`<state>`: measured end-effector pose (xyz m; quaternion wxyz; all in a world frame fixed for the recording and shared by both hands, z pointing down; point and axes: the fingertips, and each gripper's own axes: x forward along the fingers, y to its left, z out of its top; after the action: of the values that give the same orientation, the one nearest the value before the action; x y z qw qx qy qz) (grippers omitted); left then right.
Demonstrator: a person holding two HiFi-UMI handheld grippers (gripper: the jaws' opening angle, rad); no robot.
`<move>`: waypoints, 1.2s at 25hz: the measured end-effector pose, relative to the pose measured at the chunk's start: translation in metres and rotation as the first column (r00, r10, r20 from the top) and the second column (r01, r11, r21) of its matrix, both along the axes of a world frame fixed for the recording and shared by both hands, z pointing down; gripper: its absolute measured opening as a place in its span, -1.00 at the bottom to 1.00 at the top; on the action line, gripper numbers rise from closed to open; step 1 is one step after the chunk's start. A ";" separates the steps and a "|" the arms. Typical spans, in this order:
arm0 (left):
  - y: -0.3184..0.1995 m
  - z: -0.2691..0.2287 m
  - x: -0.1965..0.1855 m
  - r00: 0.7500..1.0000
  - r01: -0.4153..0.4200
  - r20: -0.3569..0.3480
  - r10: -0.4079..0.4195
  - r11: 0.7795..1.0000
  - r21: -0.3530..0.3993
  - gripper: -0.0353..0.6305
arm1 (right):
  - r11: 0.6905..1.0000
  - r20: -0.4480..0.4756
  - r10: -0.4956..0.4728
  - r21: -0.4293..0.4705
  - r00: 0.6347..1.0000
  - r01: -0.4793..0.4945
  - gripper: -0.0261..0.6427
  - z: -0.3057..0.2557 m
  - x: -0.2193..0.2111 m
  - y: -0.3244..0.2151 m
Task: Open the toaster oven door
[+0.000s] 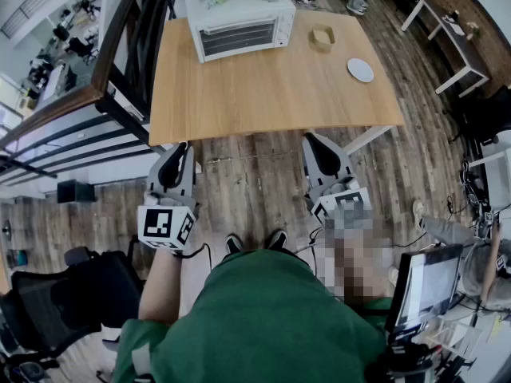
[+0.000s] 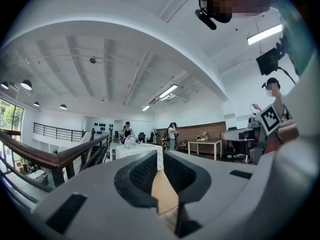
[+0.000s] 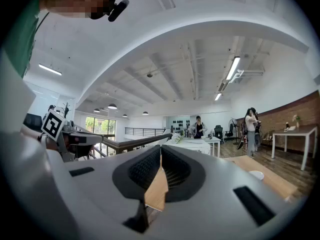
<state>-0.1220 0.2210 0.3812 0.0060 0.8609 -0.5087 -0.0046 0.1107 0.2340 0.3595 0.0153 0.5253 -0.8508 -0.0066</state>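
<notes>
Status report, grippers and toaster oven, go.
Left gripper, right gripper shut, empty, short of table. Toaster oven at far edge, door closed. Wooden box and white disc off to its right, not in front.

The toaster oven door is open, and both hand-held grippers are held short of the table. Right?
No. The toaster oven door is shut, as the head view shows. The left hand-held gripper and the right hand-held gripper are indeed held short of the table.
</notes>
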 end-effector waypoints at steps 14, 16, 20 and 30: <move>0.010 0.008 -0.082 0.999 0.002 -0.036 -0.002 1.000 -0.013 -0.74 | 0.992 0.030 0.122 -0.021 0.992 -0.121 -0.83 0.000 -0.043 0.008; 0.008 0.012 -0.094 0.999 0.016 -0.043 -0.017 1.000 -0.019 -0.74 | 0.991 0.019 0.134 -0.022 0.991 -0.133 -0.83 0.000 -0.046 0.007; -0.003 0.014 -0.105 0.997 0.036 -0.060 -0.038 0.999 -0.032 -0.74 | 0.991 0.006 0.135 -0.025 0.991 -0.135 -0.83 0.000 -0.048 0.000; -0.070 0.018 -0.088 0.994 0.095 -0.044 -0.097 0.995 -0.032 -0.74 | 0.997 0.048 0.071 -0.034 0.996 -0.069 -0.83 0.018 -0.033 -0.080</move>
<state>-0.2105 0.1508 0.3989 0.0301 0.8350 -0.5492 -0.0172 0.0779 0.1538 0.3771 0.0030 0.5545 -0.8319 0.0205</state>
